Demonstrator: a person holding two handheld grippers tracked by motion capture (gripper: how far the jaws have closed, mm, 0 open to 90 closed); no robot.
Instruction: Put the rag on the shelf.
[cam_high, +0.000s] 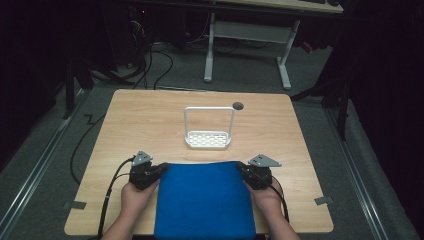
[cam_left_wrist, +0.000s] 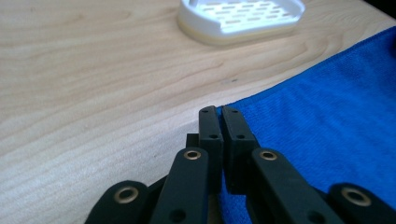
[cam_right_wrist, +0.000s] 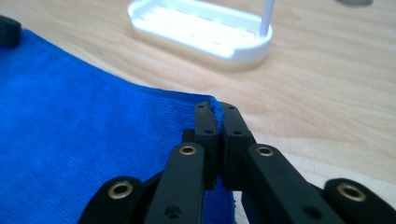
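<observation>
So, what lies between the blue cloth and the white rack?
Only bare table separates the blue cloth from the white rack, as the high view shows.

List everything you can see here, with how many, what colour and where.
towel: one, blue, flat at the table's near edge, far corners pinched by both grippers
rack: one, white, slotted tray with tall wire handle, mid-table beyond the towel
hole: one, dark, in the tabletop, far side
table: one, light wood, centre
desk frame: one, white legs, on the floor behind
cables: several, black, on the grey floor
left gripper: one, black, shut on the towel's far left corner
right gripper: one, black, shut on the far right corner
hands: two, near edge
</observation>
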